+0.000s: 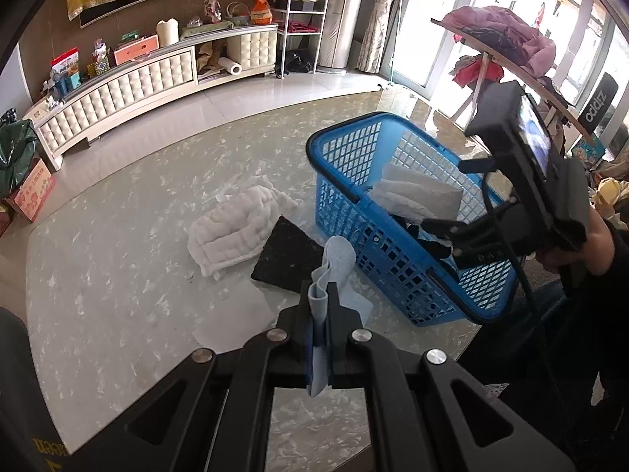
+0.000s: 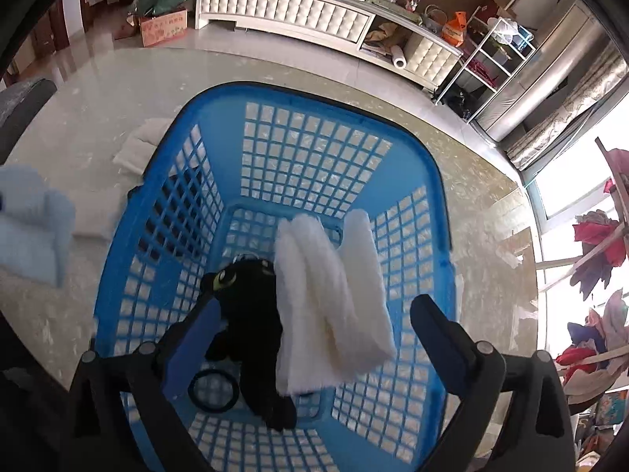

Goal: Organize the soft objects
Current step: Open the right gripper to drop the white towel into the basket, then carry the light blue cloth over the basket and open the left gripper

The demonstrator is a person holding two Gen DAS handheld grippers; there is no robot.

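We see a folded towel [image 2: 334,306] and plush toy [image 2: 251,314] in the basket [image 2: 157,181]; left of it lie a quilted cloth [image 1: 232,228] and mat [image 1: 287,255].

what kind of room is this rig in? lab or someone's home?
Looks like a home living room, not a lab: a long tufted white media cabinet cluttered with household items, a laundry rack piled with clothes by the big windows, and a blue basket on a marble-look table.
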